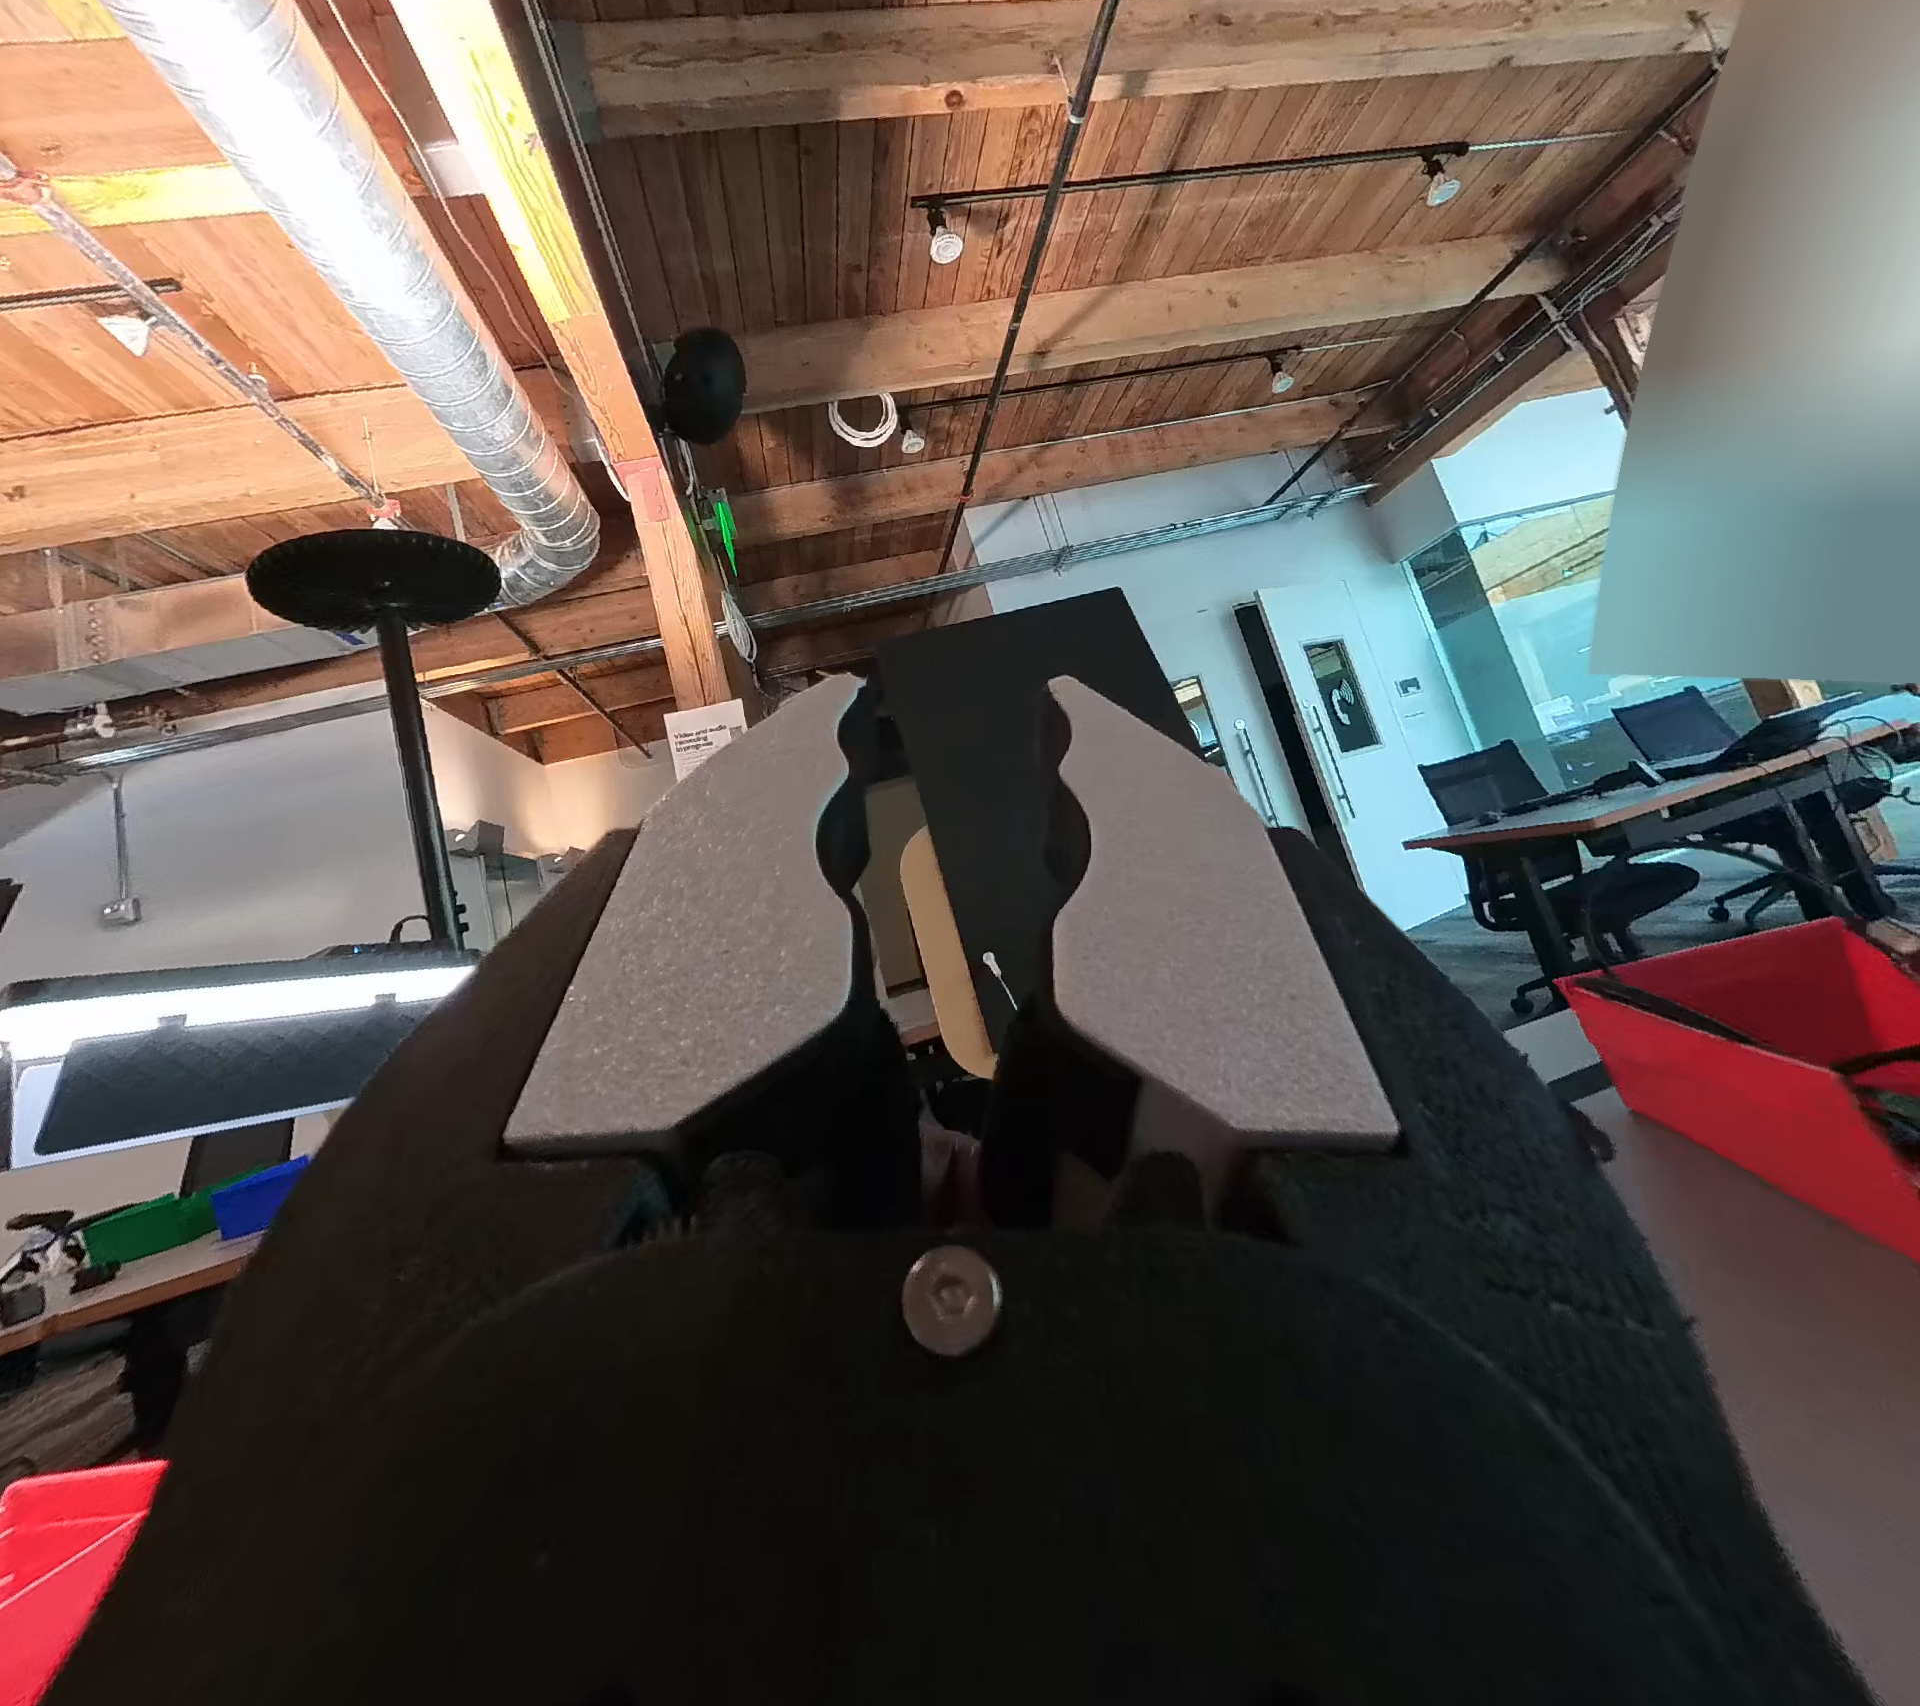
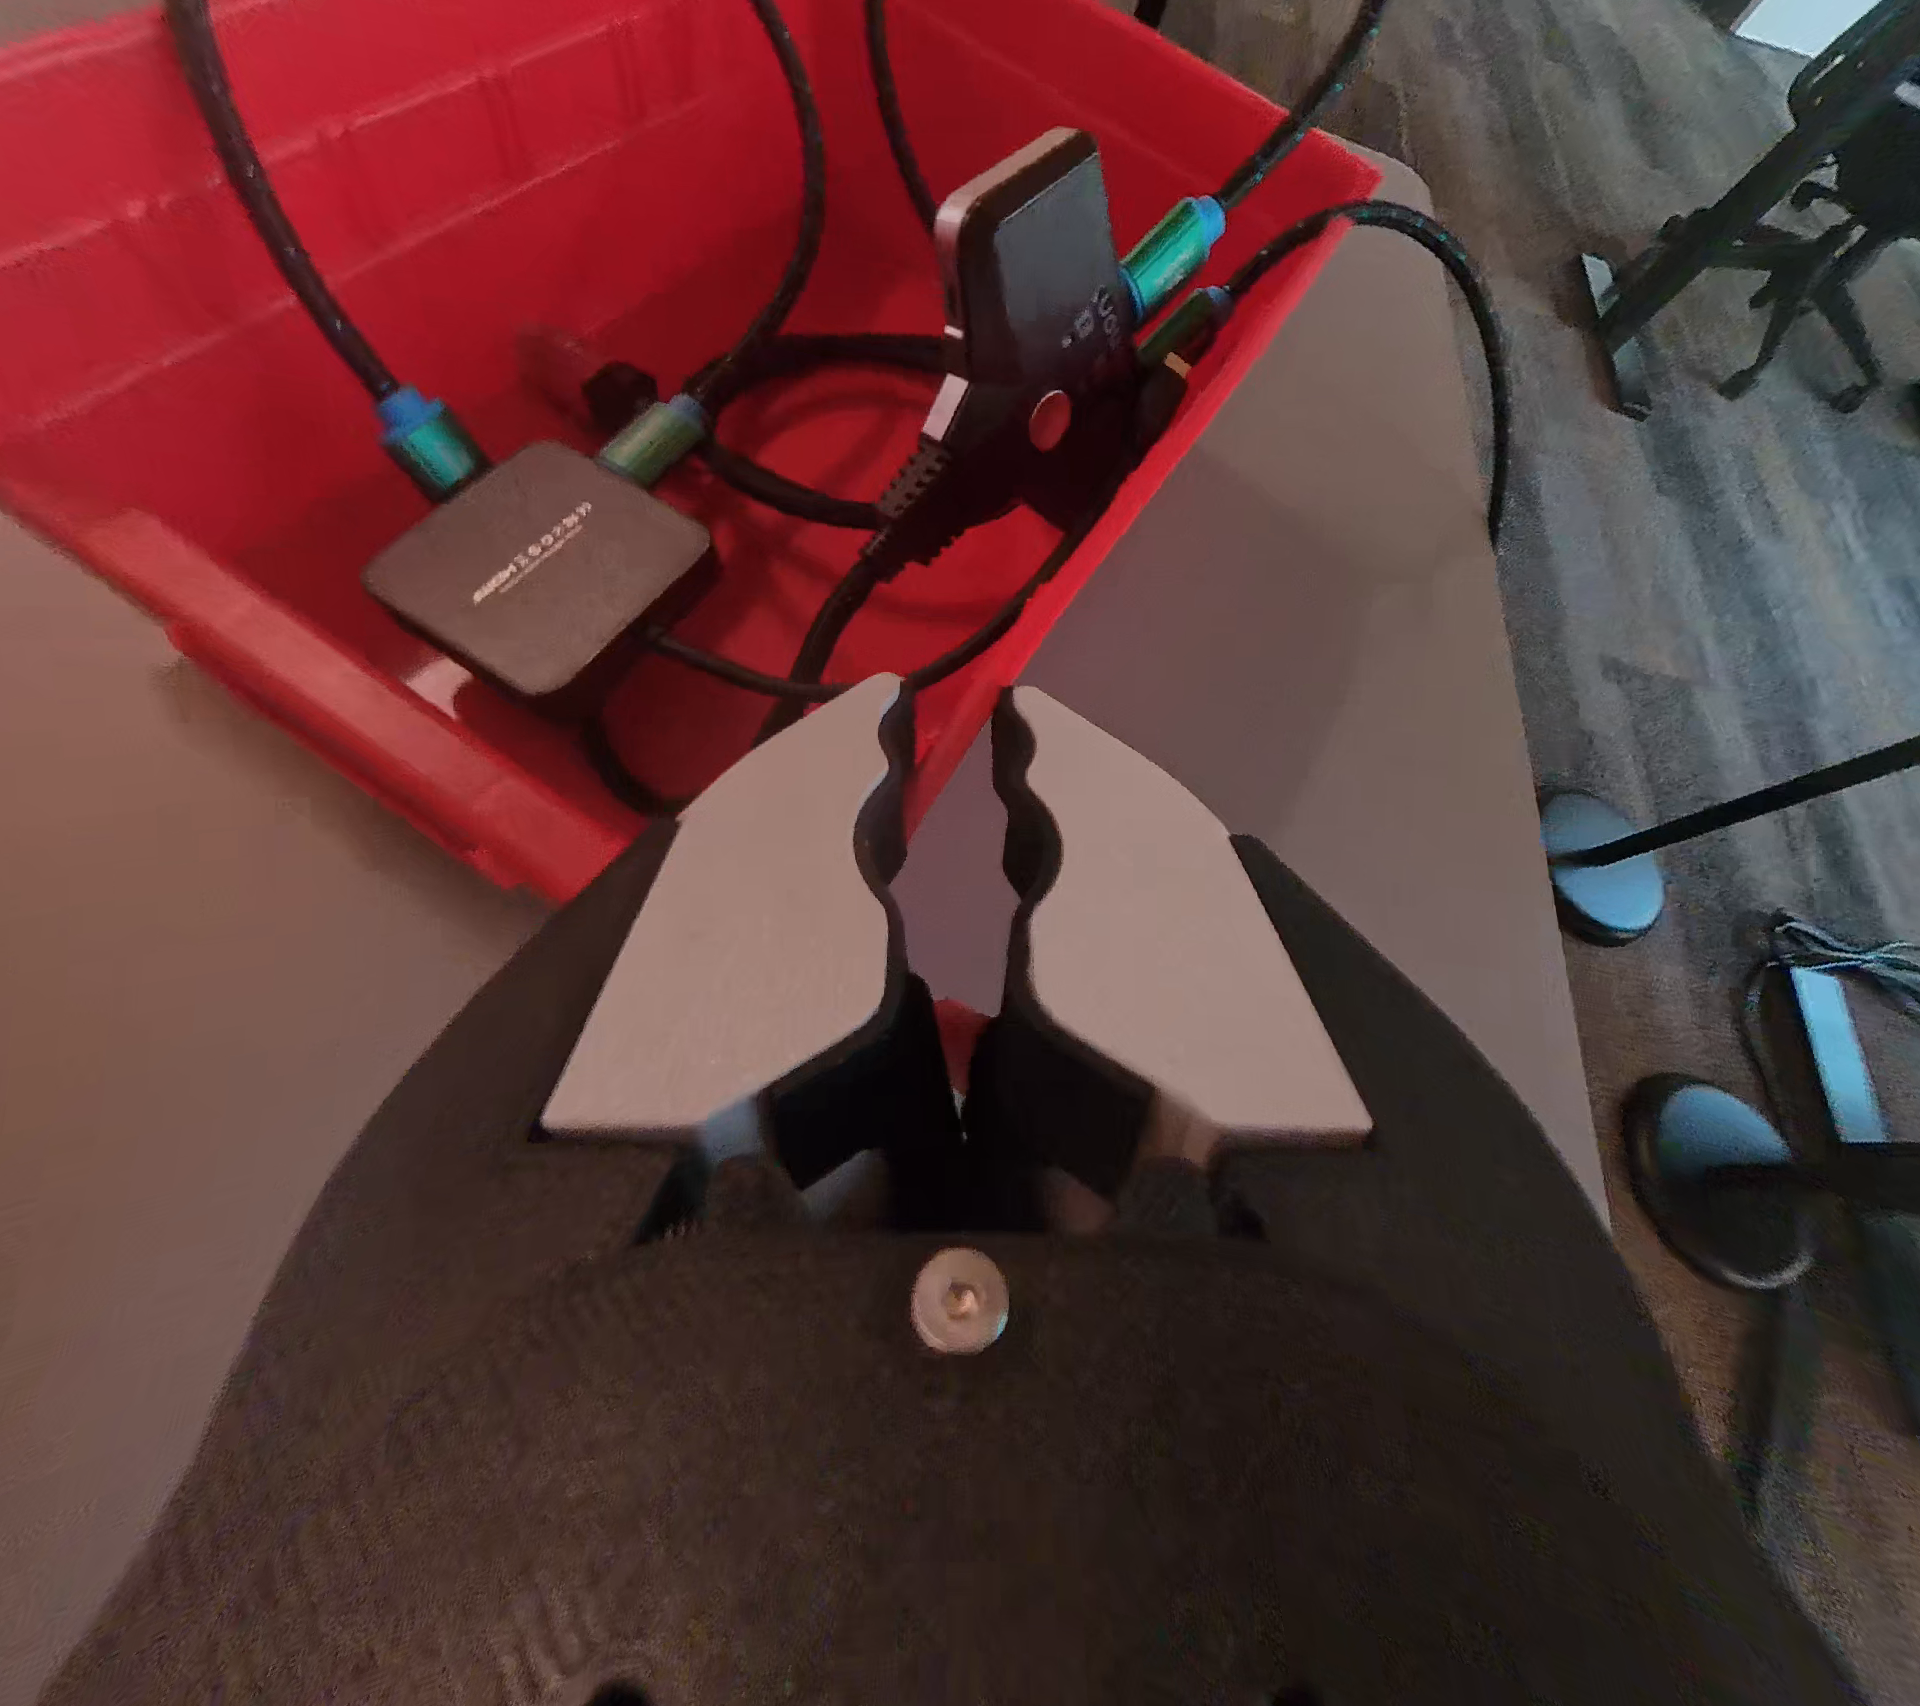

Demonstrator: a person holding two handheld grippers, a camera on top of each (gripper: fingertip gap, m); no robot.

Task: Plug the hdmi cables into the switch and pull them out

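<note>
In the right wrist view a red bin (image 2: 343,222) on the table holds two black HDMI switches. One square switch (image 2: 540,565) lies flat with two green-and-blue plugs (image 2: 431,446) in its far edge. The other switch (image 2: 1039,285) stands tilted against the bin's right wall, with green plugs (image 2: 1169,259) at its right side. Braided black cables (image 2: 223,129) loop up out of the bin. My right gripper (image 2: 951,700) hangs over the bin's near corner, slightly open and empty. My left gripper (image 1: 961,700) points up towards the ceiling and is shut on a flat black box (image 1: 997,721) with a tan patch.
The grey table (image 2: 1299,617) ends just right of the bin, with floor, chair bases and cables (image 2: 1714,1178) beyond. The left wrist view shows the red bin (image 1: 1714,1064) at right, desks and chairs (image 1: 1558,835) behind, a lamp stand (image 1: 416,773) at left and another red bin (image 1: 73,1573) at bottom left.
</note>
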